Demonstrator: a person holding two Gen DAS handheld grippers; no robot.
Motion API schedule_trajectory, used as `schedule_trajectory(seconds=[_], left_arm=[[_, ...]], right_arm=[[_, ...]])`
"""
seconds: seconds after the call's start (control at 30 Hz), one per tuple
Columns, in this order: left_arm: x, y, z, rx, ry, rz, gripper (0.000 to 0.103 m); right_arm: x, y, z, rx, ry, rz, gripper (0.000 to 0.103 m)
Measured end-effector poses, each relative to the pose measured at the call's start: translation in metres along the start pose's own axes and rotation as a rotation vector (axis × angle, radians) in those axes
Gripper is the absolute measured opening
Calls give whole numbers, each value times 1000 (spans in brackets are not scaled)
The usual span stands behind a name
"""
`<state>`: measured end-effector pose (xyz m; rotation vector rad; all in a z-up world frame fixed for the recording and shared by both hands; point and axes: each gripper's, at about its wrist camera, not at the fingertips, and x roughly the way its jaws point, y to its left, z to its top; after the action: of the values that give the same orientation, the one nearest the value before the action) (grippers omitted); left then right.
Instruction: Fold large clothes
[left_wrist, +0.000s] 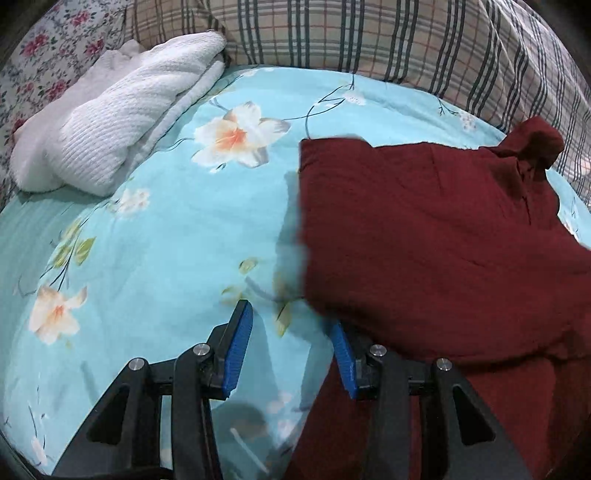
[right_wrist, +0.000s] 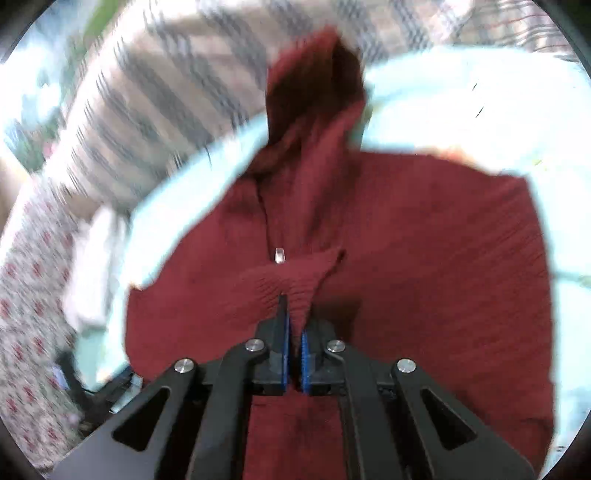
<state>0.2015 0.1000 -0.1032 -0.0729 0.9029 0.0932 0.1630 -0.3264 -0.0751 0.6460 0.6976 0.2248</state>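
One blue flowered bedsheet (left_wrist: 155, 258) covers the bed under me, with one plaid blanket (left_wrist: 369, 37) bunched along its far edge. One dark red sweater (left_wrist: 443, 240) lies on the right, one folded white sweater (left_wrist: 110, 122) far left. My left gripper (left_wrist: 290, 325) hangs wide apart at the red sweater's near-left edge; my right gripper (right_wrist: 294, 317) pinches a fold of it.
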Motion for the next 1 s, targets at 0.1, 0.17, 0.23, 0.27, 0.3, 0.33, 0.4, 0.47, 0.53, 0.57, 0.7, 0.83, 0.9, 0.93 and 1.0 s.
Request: schedule_trajectory(seconds=[0.1,0.17,0.23,0.27,0.3,0.33,0.4,0.47,0.53,0.57,0.7,0.83,0.9,0.93,1.0], left_arm=[[2,2,5,-2,-3,-6,42],[3,1,7,-6,0,-14,42],[1,-1,7,0,-2,-32,42],[1,-2,9,3,-5,-51,42],[0,-4,10,14,-11,-69,42],[-1,-6,9,28,-15,-68,42],[2,-11,12,60,-19,-35,42],[7,-12,16,67,-8,-37,36],[6,-10,19,70,-8,-102,33],[5,-9,18,79,-8,-140,33],[5,-9,18,152,-10,-160,35],[-5,-11,18,224,-22,-192,36],[-7,-10,16,236,-7,-207,36],[-9,-7,16,218,-2,-234,36],[-16,-1,13,181,-5,-291,36]], right_arm=[[-17,-17,3,4,-37,-65,5],[-6,-32,-2,30,25,-73,5],[5,-40,-9,46,66,-84,5],[10,-41,-13,43,78,-93,5],[13,-42,-16,44,84,-94,5],[13,-43,-18,47,83,-92,5],[13,-42,-15,49,77,-89,5],[6,-36,-7,35,64,-83,5],[3,-25,0,12,44,-78,5],[-2,-21,3,1,32,-73,5],[-4,-17,7,-7,28,-57,5],[-2,-28,0,37,46,-45,5],[-3,-32,-3,50,45,-45,5],[-2,-33,-3,55,46,-42,5],[-2,-33,-4,61,48,-39,5]])
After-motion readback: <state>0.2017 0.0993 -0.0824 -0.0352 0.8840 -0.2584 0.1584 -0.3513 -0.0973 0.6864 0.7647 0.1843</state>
